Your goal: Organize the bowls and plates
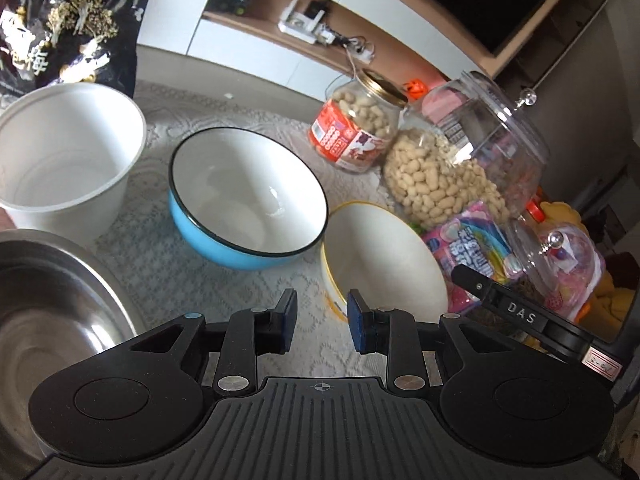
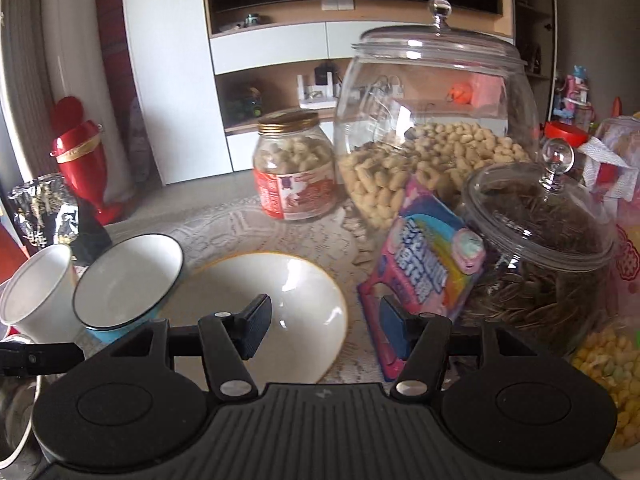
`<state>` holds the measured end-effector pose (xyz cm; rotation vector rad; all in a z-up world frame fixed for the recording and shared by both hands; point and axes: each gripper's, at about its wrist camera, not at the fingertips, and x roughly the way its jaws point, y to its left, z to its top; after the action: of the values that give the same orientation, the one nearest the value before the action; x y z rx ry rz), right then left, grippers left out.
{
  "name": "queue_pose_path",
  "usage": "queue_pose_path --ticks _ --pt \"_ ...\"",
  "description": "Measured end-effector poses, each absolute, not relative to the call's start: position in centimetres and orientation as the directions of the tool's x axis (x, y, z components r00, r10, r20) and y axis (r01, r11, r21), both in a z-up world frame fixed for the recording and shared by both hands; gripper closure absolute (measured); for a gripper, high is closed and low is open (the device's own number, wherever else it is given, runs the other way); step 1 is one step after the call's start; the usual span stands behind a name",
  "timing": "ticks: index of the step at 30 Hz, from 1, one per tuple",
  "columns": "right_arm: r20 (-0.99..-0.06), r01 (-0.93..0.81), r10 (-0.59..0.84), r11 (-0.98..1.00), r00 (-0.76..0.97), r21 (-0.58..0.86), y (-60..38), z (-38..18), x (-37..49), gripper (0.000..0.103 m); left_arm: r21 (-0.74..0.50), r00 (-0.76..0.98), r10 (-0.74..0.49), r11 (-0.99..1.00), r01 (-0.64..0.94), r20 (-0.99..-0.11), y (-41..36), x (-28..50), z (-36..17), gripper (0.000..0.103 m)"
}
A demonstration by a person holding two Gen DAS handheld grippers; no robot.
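Four vessels stand in a row on the lace-covered table. In the left wrist view they are a white plastic tub (image 1: 68,152), a blue enamel bowl (image 1: 248,200) with a black rim, a white bowl with a yellow rim (image 1: 384,256) and, at the near left, a steel bowl (image 1: 48,304). My left gripper (image 1: 322,320) is open over the cloth just in front of the yellow-rimmed bowl, with nothing between its pads. My right gripper (image 2: 325,328) is open too. Its left finger is above the yellow-rimmed bowl (image 2: 280,300) and its right finger is by the candy pack. The blue bowl (image 2: 128,280) is to the left.
Right of the bowls stand a peanut jar (image 2: 294,176), a big lidded glass jar of puffed snacks (image 2: 432,140), a pink candy pack (image 2: 424,264) and a lidded jar of seeds (image 2: 540,256). A black snack bag (image 1: 68,36) stands behind the tub.
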<state>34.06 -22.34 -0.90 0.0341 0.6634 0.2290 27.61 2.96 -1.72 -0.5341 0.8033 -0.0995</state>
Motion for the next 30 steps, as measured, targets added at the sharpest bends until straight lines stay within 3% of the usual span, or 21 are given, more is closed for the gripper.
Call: queue_pose_path --ticks 7,10,15,16,17,23,27,30 --pt "-0.656 -0.222 0.268 0.963 0.706 0.154 -22.2 -3.3 37.7 0.043 -0.435 0.665 -0.231 0.887 -0.156 -0.71 0.2 31.6 -3.4 0.073" --pt "-0.678 -0.21 0.257 0.966 0.689 0.153 -21.6 -4.5 39.6 0.047 -0.377 0.664 -0.154 0.903 -0.206 -0.732 -0.4 32.7 -4.0 0.073" --pt "-0.733 -0.239 0.312 0.949 0.604 0.207 -20.9 -7.2 42.9 0.054 -0.368 0.635 -0.165 0.908 -0.201 -0.755 -1.1 35.1 -5.8 0.073" --pt "-0.741 -0.242 0.342 0.939 0.578 0.245 -20.9 -7.5 43.3 0.055 -0.366 0.632 -0.176 0.913 -0.182 -0.755 -1.3 35.5 -6.1 0.076" --pt "-0.745 -0.245 0.369 0.929 0.556 0.276 -20.9 -7.6 43.4 0.064 -0.36 0.632 -0.184 0.919 -0.163 -0.753 -1.5 35.8 -6.4 0.083" --pt "-0.735 -0.294 0.338 0.936 0.588 0.196 -20.3 -6.9 40.3 0.068 -0.324 0.61 -0.19 0.939 -0.116 -0.769 -2.0 34.8 -6.2 0.085" --pt "-0.757 -0.312 0.434 0.897 0.488 0.313 -20.7 -6.5 37.6 0.068 -0.308 0.585 -0.186 0.944 -0.117 -0.79 -1.1 31.8 -5.8 0.083" --pt "-0.78 -0.351 0.449 0.883 0.437 0.312 -19.7 -6.7 34.8 0.068 -0.311 0.551 -0.194 0.942 -0.127 -0.812 0.1 29.2 -5.8 0.082"
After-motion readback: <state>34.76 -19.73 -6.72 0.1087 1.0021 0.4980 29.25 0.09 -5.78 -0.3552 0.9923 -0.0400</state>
